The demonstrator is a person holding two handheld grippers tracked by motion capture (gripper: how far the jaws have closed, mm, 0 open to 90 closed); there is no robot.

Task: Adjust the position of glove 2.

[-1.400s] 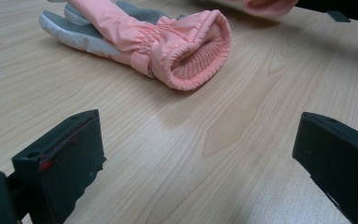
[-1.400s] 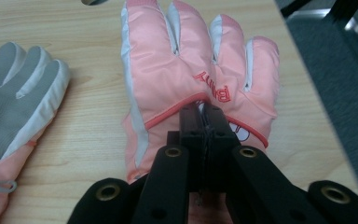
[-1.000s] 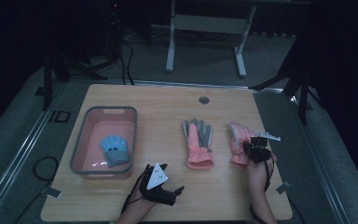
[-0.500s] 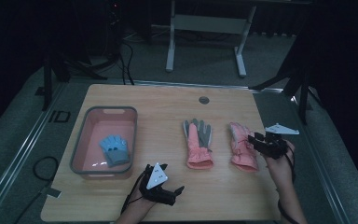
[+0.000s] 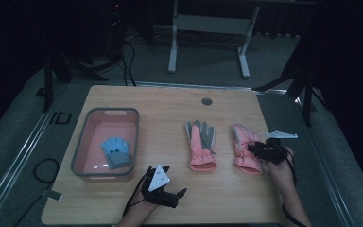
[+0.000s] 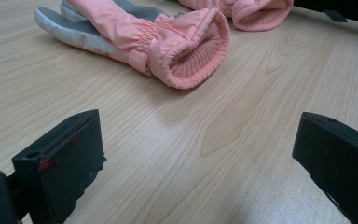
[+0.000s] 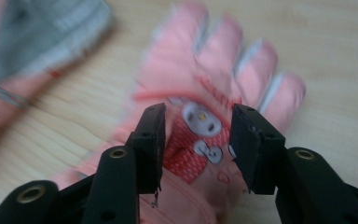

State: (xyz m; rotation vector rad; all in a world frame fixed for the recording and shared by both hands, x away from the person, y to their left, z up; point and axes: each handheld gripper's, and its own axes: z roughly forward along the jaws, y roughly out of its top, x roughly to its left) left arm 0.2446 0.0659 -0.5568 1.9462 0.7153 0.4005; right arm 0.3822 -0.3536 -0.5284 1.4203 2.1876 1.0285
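At the desk's [image 5: 170, 101] right edge, the right hand-held gripper [image 5: 254, 148] hovers over the back of a pink glove [image 5: 244, 152], its jaws having just been opening; in the right gripper view [image 7: 196, 140] they stand partly spread either side of the glove's [image 7: 214, 84] red patch, and motion blur leaves it unclear whether the pads touch the fabric. That patch, with its pale round shapes, cannot be made out from above. The high view is dim, and the person's forearms are cut off at its bottom edge. A second pink glove [image 5: 200, 144], grey palm up, lies just left of the first near the desk's middle; the left gripper view shows its ribbed open cuff [image 6: 193, 51] facing the camera, while the first glove's cuff [image 6: 261, 9] is cropped at the top of that view. The left hand-held gripper [image 5: 176, 193] rests near the desk's front edge, jaws spread wide with bare wood between them [image 6: 196, 154]. A pink bin [image 5: 89, 135] by the left edge holds a small blue glove [image 5: 115, 152], seen from above. Beyond the desk, the floor and a metal frame [image 5: 208, 23] fade into darkness.
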